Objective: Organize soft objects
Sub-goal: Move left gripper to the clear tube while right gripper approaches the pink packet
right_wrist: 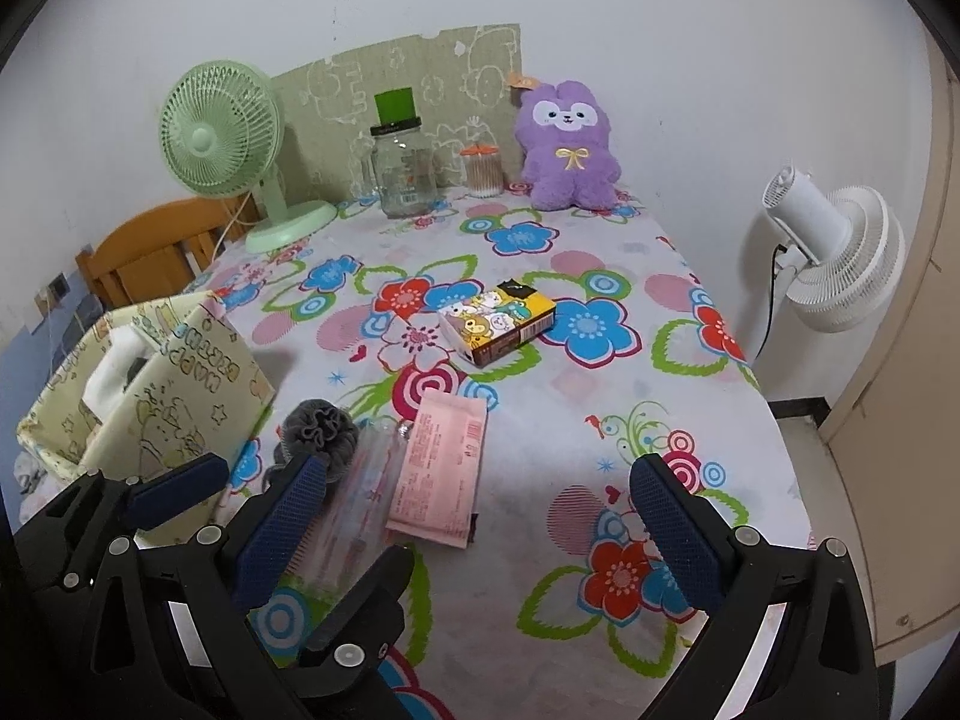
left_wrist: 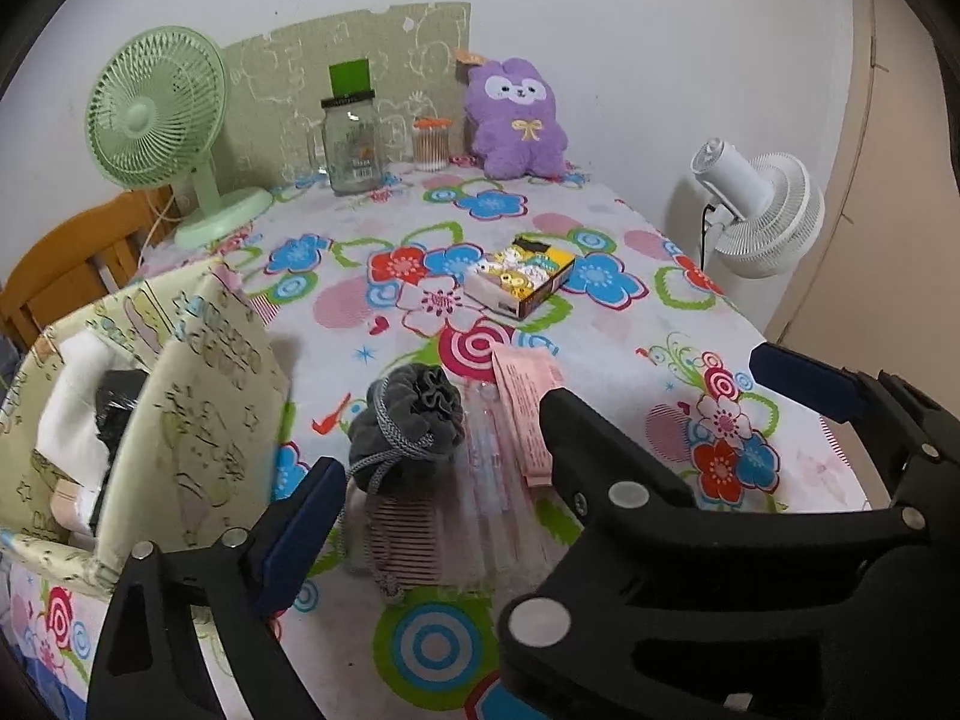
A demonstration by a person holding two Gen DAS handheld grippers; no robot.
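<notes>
A home room: floral tablecloth (right_wrist: 540, 420), purple plush toy (right_wrist: 567, 144), green desk fan (right_wrist: 219, 132), wooden chair (right_wrist: 156, 252).

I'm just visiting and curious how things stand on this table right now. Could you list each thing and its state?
left gripper: open, holding nothing
right gripper: open, holding nothing
grey drawstring pouch: cinched shut, lying on the table
glass jar: upright, lid on
fabric storage box: open-topped, items inside
purple plush toy: upright against the wall
pink packet: lying flat

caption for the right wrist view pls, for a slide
Open right gripper above a floral tablecloth, near a pink packet and grey drawstring pouch; purple plush at the back.
</notes>
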